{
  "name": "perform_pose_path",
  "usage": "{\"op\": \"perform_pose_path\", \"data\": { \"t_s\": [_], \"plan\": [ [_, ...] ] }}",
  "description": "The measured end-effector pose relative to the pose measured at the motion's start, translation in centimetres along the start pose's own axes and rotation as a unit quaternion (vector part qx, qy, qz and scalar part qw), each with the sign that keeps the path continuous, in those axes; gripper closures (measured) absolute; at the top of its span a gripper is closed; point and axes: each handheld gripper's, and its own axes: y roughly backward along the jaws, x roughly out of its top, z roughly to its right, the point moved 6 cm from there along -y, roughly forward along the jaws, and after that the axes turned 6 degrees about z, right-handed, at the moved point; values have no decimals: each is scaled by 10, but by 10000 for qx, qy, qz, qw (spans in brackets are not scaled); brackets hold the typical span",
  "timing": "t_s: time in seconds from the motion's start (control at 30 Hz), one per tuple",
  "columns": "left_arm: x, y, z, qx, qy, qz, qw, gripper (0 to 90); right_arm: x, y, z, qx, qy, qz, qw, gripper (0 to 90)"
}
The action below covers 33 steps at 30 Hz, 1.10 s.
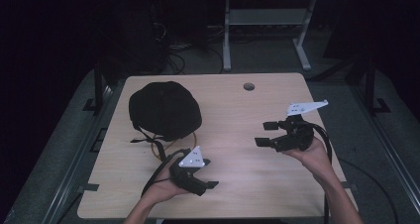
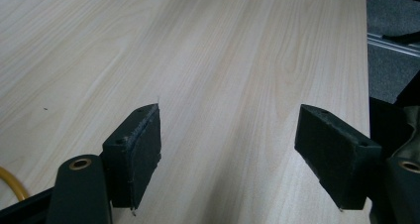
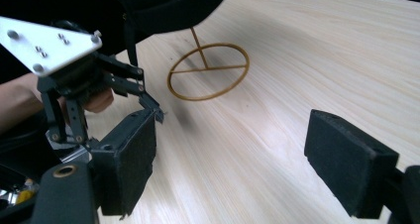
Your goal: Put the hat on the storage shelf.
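Note:
A black domed cap or helmet [image 1: 166, 109] sits on the left half of the wooden table [image 1: 247, 174], with a black strap [image 1: 154, 145] trailing toward me. It rests on a thin yellow wire stand with a ring base [image 3: 208, 71]. My left gripper [image 1: 210, 173] hovers near the front edge, just right of the strap, open and empty. Bare wood lies between its pads [image 2: 138, 149]. My right gripper [image 1: 262, 134] is held at the right, pointing left toward the cap, open with nothing in it. In the right gripper view my left gripper [image 3: 143, 97] appears at the left under its grey plate [image 3: 47, 43].
A round cable hole [image 1: 248, 86] is near the table's far edge. A yellow cable [image 2: 12, 187] lies at the lower left of the left gripper view. Beyond the table stand the white legs of another desk [image 1: 227, 35] on dark floor.

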Motion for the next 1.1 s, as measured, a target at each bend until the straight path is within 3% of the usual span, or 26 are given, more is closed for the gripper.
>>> {"op": "perform_pose_path", "data": {
  "t_s": [0.47,1.1],
  "plan": [
    [-2,0,-1,26,41,-38,10000,257,-31,22,12,-158,-209,52,9996,178],
    [-4,0,-4,135,80,-69,9999,250,-67,30,19,-286,-429,-128,9986,174]
  ]
}}
